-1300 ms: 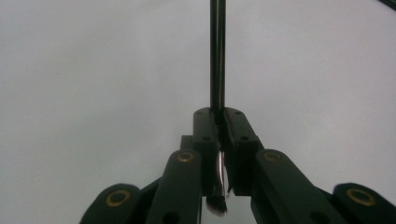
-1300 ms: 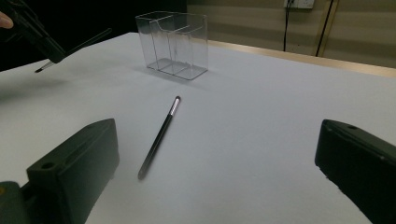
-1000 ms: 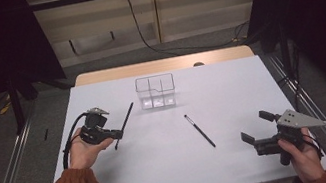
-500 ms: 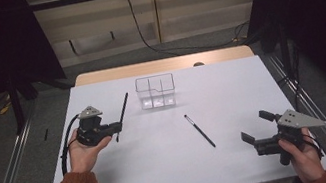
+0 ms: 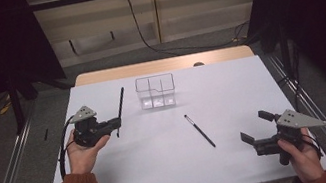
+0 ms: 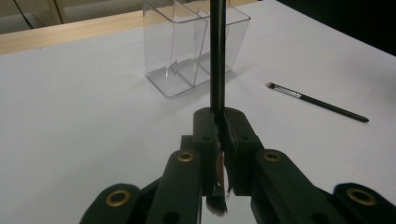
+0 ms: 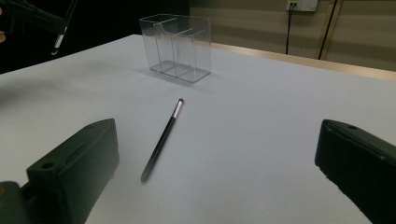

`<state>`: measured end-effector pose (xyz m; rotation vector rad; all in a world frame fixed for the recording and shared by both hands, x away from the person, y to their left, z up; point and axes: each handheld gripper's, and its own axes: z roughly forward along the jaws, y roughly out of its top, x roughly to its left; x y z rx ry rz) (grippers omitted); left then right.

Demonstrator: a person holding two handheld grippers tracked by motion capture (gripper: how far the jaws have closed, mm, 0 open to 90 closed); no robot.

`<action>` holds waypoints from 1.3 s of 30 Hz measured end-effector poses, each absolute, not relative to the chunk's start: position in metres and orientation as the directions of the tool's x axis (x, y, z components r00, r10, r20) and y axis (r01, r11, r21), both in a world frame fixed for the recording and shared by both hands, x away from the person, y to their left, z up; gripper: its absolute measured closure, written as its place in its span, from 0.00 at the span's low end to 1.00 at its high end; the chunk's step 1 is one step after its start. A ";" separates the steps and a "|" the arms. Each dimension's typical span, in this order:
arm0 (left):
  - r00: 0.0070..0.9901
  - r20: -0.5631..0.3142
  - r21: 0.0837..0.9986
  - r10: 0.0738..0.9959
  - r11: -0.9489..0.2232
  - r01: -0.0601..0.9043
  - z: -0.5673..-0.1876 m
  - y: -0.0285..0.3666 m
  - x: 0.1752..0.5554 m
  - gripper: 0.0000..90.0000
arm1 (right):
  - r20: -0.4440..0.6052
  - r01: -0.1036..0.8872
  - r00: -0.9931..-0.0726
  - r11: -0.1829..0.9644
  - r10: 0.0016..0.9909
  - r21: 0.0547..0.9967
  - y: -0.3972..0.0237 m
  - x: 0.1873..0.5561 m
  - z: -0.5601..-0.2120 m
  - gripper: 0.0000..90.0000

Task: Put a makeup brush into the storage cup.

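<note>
Room to move is wide on your table [image 5: 165, 172]: the white top lies bare between your two hands, and the clear organizer [image 5: 156, 91] stands alone toward the far edge, well apart from both side edges. Your left claw [image 5: 117, 123] is over the left part of the table, near its left edge, lifted off the surface, and it is clenched on a long black brush [image 5: 120, 108]. In the left gripper view the jaws pinch the brush [image 6: 217, 56] near its bristle end, the tuft poking out below them and the handle rising toward the organizer [image 6: 196, 42]. Your right claw [image 5: 253, 129] rests near the front right corner with its jaws spread wide and nothing between them. A second brush [image 5: 200, 130] lies flat near the table's middle, apart from the organizer and from both claws. Beyond the far wooden edge you have grey floor, a pale wall with a trailing cable, and dark curtains on both sides.
</note>
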<state>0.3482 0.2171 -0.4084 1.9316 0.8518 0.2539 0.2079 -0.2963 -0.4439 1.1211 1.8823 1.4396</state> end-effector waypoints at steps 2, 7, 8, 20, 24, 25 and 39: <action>0.741 -0.178 0.853 0.648 -0.274 0.445 -0.408 0.216 0.347 0.94 | 0.085 0.301 -0.526 0.092 0.846 0.949 -0.296 0.208 -0.444 0.00; 0.764 -0.172 0.865 0.622 -0.276 0.419 -0.405 0.210 0.342 0.94 | 0.083 0.299 -0.527 0.093 0.846 0.950 -0.297 0.208 -0.444 0.00; 0.766 -0.174 0.866 0.618 -0.275 0.418 -0.404 0.209 0.342 0.94 | 0.083 0.299 -0.527 0.094 0.846 0.949 -0.297 0.208 -0.444 0.00; 0.802 -0.176 0.873 0.571 -0.286 0.395 -0.398 0.196 0.335 0.94 | 0.090 0.303 -0.528 0.088 0.844 0.949 -0.296 0.209 -0.444 0.00; 0.817 -0.168 0.879 0.551 -0.291 0.378 -0.397 0.192 0.333 0.94 | 0.091 0.303 -0.528 0.087 0.844 0.949 -0.296 0.209 -0.444 0.00; 0.818 -0.173 0.879 0.549 -0.288 0.380 -0.397 0.191 0.333 0.94 | 0.090 0.302 -0.528 0.088 0.844 0.949 -0.296 0.209 -0.444 0.00; 0.861 -0.193 0.866 0.471 -0.331 0.375 -0.395 0.165 0.325 0.94 | 0.086 0.303 -0.535 0.096 0.840 0.948 -0.295 0.210 -0.444 0.00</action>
